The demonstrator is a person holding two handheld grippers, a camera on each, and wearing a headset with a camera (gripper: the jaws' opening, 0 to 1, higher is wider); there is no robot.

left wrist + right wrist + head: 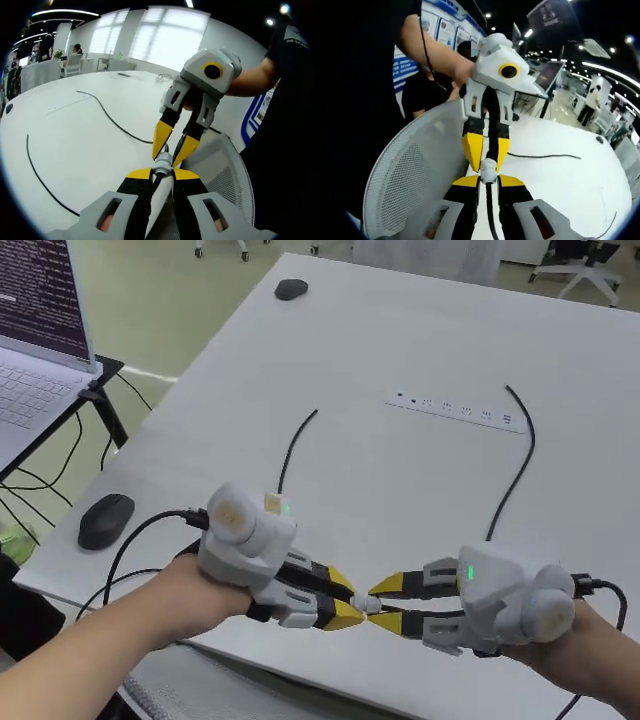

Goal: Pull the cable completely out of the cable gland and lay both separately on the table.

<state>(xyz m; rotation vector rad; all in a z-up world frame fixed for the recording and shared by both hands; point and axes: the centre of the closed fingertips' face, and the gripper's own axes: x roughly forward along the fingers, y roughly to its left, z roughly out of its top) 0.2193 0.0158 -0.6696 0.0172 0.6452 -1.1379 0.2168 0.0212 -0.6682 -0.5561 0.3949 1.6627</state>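
Cable gland (368, 605) axis claw-to-claw (crosswise) | left claw (161, 173) clamps it | right claw (489, 181) clamps cable (490, 210)

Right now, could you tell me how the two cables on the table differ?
The left cable is short and almost straight; the right cable is longer and bowed. The left cable lies clear of the power strip; the right cable rounds its end. Both are thin, black and lie on the table.

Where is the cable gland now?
Head view: cable gland sits between the meeting tips of the left gripper and right gripper, near the front edge of the table.
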